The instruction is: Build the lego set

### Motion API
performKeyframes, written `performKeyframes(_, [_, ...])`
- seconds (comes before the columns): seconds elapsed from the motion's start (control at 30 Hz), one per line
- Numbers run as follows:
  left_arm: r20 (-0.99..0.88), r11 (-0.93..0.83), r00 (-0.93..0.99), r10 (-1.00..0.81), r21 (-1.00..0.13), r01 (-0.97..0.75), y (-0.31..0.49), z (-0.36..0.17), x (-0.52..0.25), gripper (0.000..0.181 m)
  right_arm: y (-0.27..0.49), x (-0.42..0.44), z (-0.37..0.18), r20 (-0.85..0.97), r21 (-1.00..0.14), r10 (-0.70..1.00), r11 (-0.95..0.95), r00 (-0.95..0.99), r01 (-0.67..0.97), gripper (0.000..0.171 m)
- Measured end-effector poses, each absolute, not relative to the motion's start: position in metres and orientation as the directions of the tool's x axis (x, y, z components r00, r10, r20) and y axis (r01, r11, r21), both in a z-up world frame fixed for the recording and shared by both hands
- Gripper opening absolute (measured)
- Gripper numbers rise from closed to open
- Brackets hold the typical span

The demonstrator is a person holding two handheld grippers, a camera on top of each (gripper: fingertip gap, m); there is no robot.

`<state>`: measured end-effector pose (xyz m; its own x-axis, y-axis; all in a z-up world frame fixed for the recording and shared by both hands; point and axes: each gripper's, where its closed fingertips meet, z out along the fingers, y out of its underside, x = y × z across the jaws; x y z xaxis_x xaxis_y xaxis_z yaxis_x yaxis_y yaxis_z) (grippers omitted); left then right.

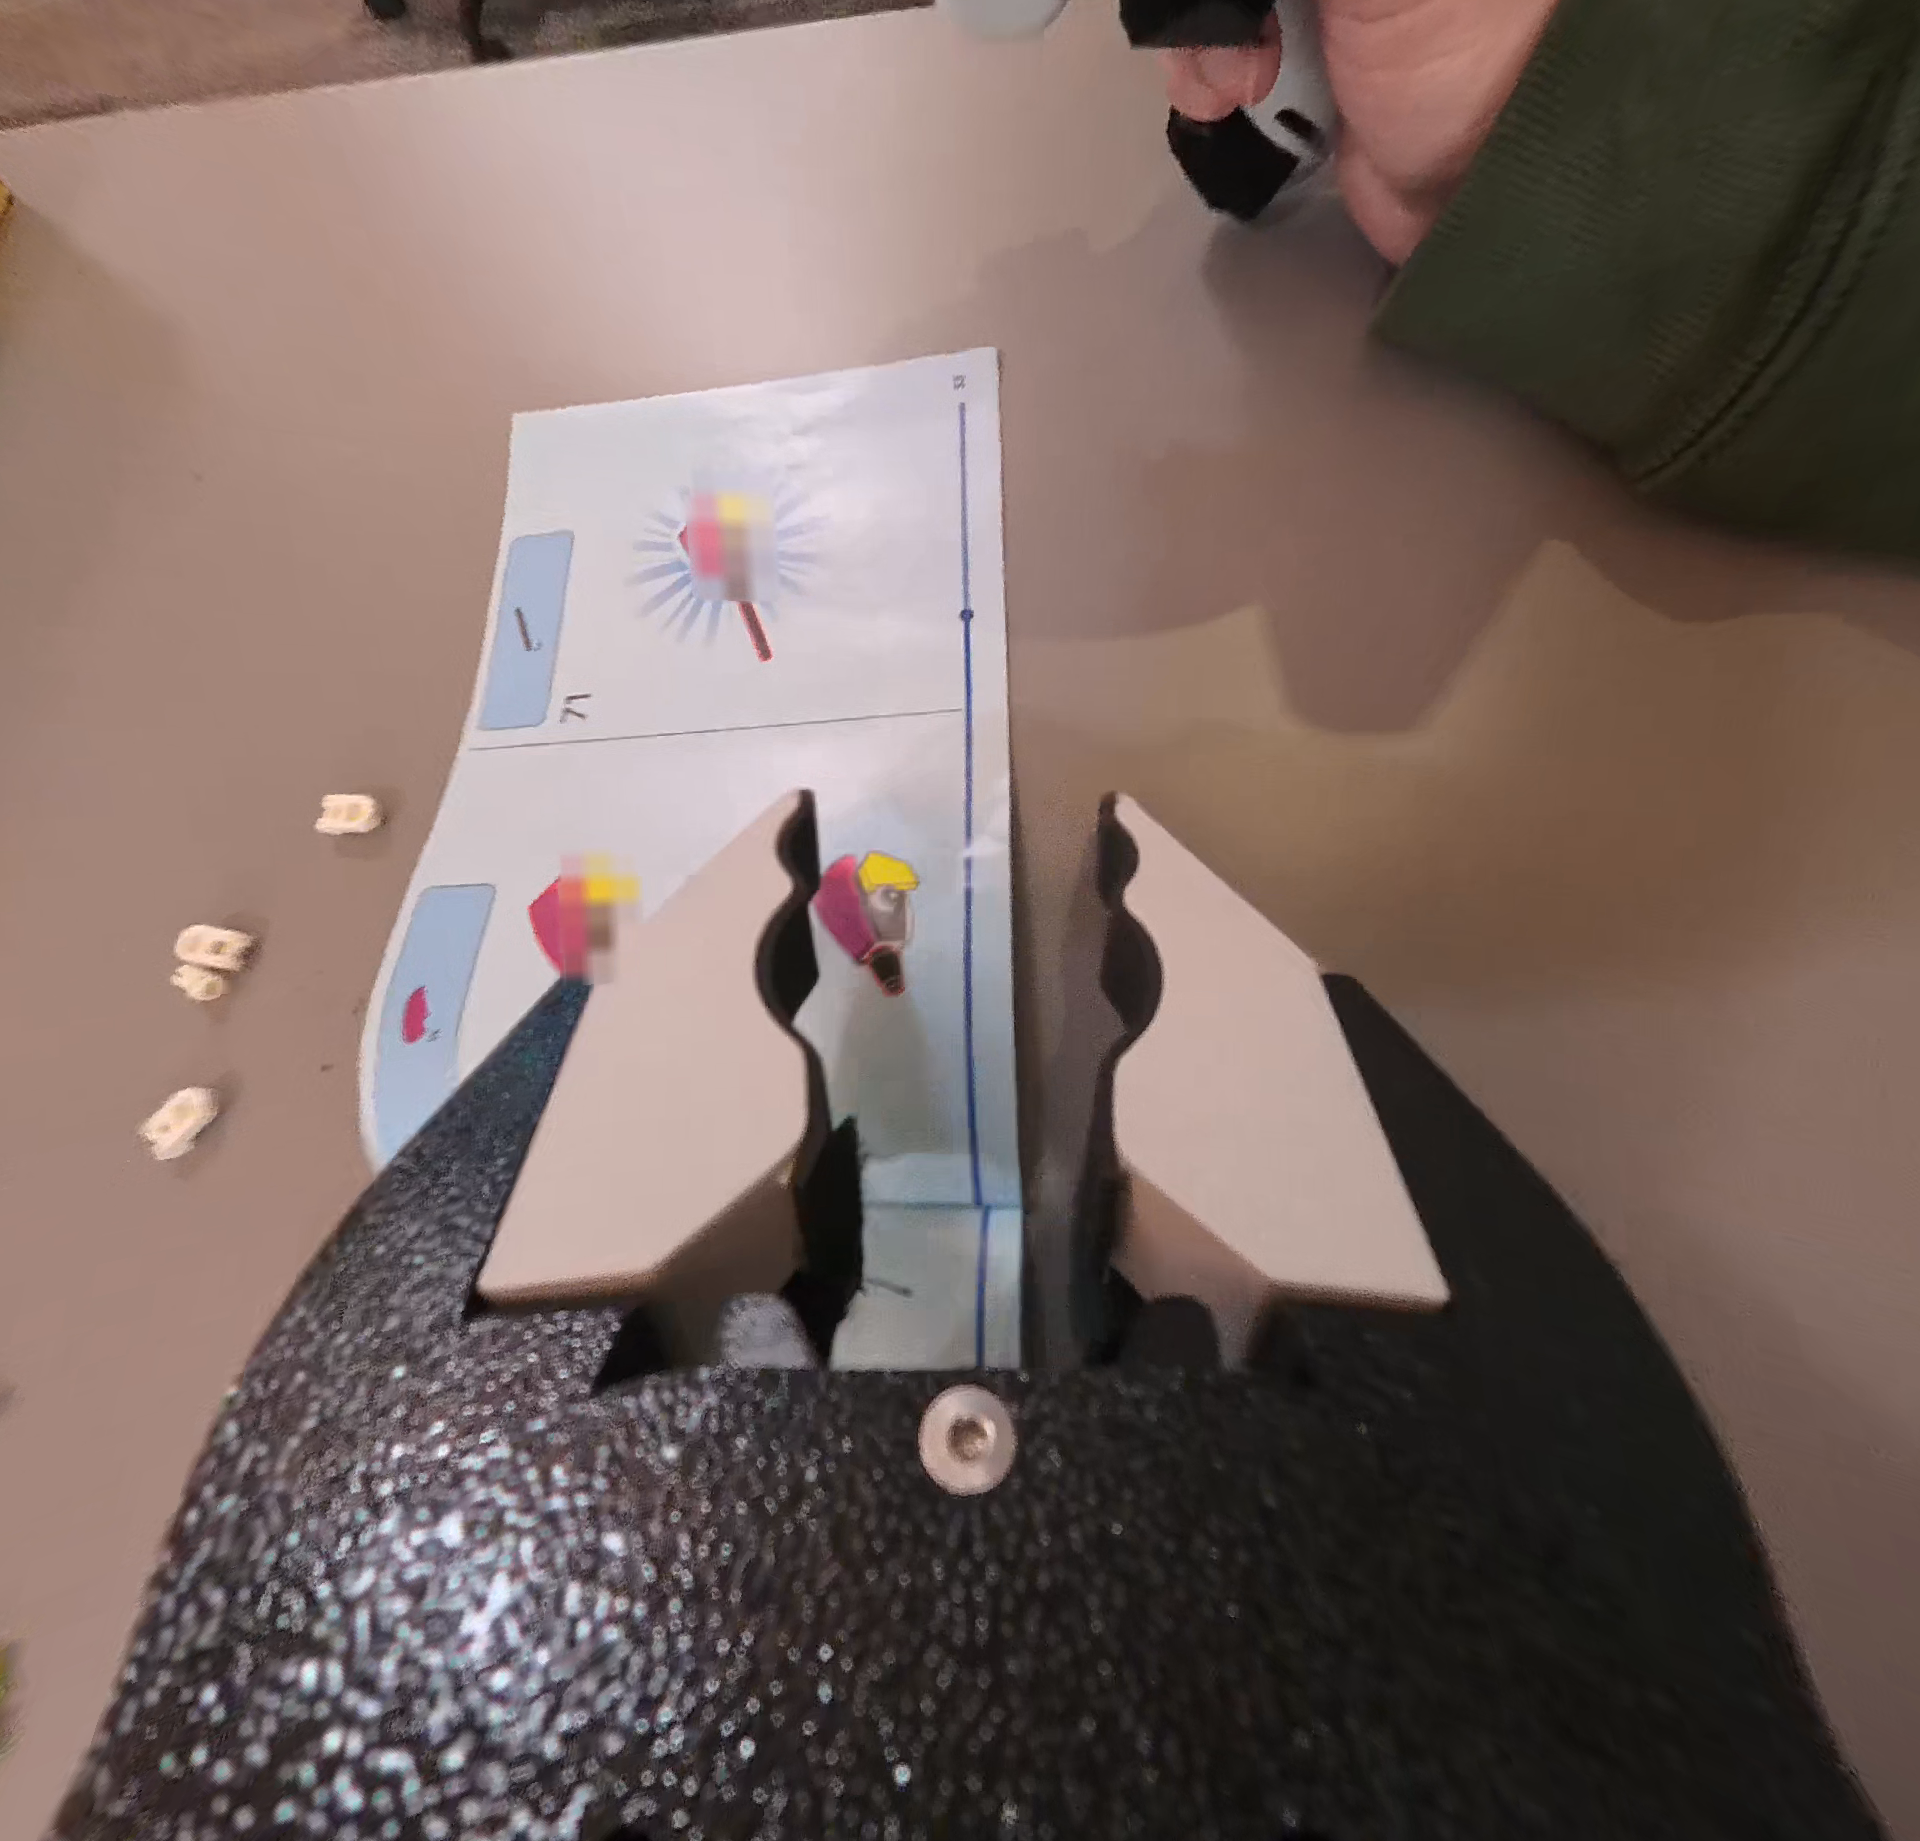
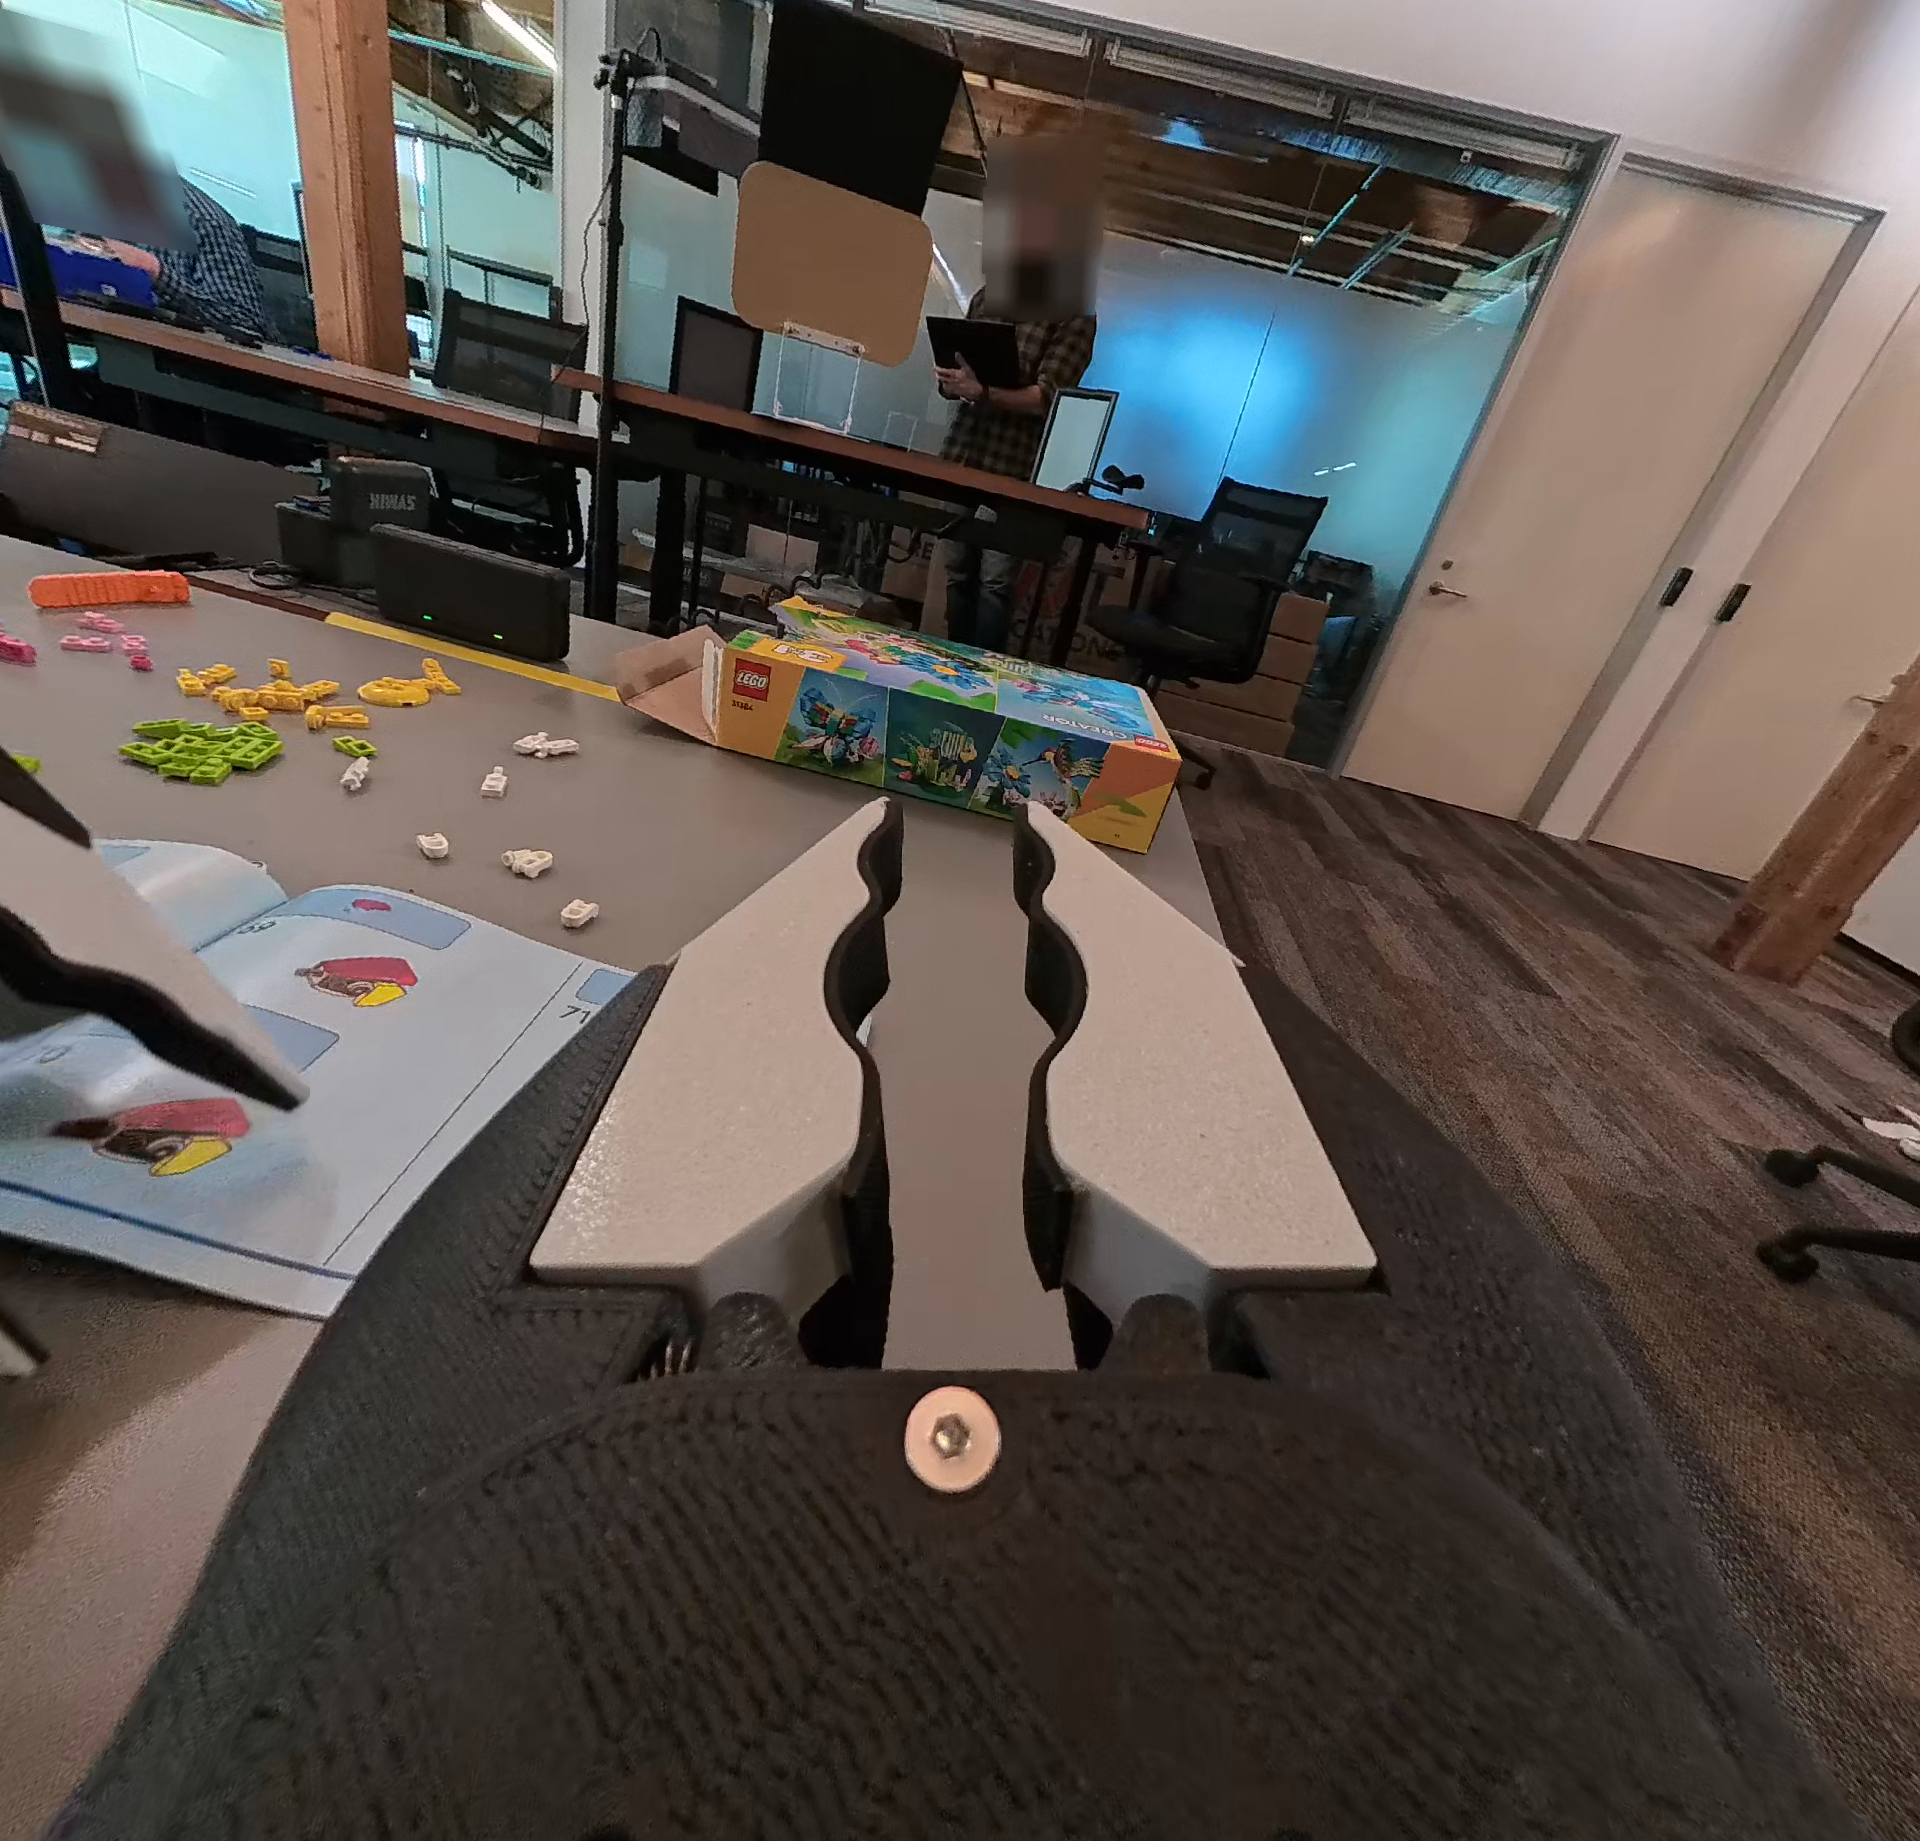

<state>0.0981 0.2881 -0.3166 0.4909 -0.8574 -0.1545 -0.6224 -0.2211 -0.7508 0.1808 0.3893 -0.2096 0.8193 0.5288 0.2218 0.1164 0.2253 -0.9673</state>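
The open instruction booklet [image 1: 748,596] lies flat on the grey table [image 1: 312,389]. My left gripper [image 1: 956,804] is open and empty, hovering over the booklet's right edge. Three small white Lego pieces [image 1: 213,960] lie to its left. My right gripper [image 2: 954,809] is open with a narrow gap and holds nothing, near the table's right edge. In the right wrist view the booklet [image 2: 416,1043] lies left of it, with the left gripper's finger [image 2: 156,1012] over the page. Loose white pieces [image 2: 530,861], lime green pieces [image 2: 203,747], yellow pieces [image 2: 301,695] and pink pieces [image 2: 83,638] lie sorted beyond.
The opened Lego box [image 2: 935,731] lies at the table's far right corner. An orange piece [image 2: 109,588] and a black device [image 2: 473,591] sit at the far edge. A hand in a green sleeve [image 1: 1662,285] holds the other gripper. An office chair base [image 2: 1829,1209] stands on the floor.
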Motion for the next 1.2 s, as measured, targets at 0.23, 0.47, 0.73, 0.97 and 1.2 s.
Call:
performKeyframes(0.23, [-0.251, -0.159, 0.456, -0.854, -0.709, -0.687, 0.285, -0.314, 0.094, 0.04, 0.39, 0.181, -0.21, 0.218, -0.969, 0.53, 0.221, 0.819, 0.114, 0.019])
performKeyframes(0.47, [-0.265, -0.158, 0.446, -0.855, -0.686, -0.71, 0.286, -0.322, 0.093, 0.028, 0.389, 0.18, -0.21, 0.218, -0.969, 0.533, 0.22, 0.818, 0.115, 0.019])
performKeyframes(0.73, [-0.327, -0.115, 0.413, -0.85, -0.65, -0.751, 0.285, -0.321, 0.092, 0.025, 0.39, 0.18, -0.211, 0.215, -0.97, 0.535, 0.215, 0.817, 0.114, 0.019])
performKeyframes(0.97, [-0.337, -0.103, 0.415, -0.845, -0.66, -0.744, 0.286, -0.318, 0.092, 0.013, 0.39, 0.179, -0.211, 0.213, -0.971, 0.536, 0.212, 0.817, 0.114, 0.018])
performKeyframes(1.2, [-0.249, -0.156, 0.453, -0.856, -0.71, -0.686, 0.287, -0.318, 0.093, 0.0, 0.391, 0.179, -0.212, 0.207, -0.972, 0.539, 0.205, 0.817, 0.111, 0.018])
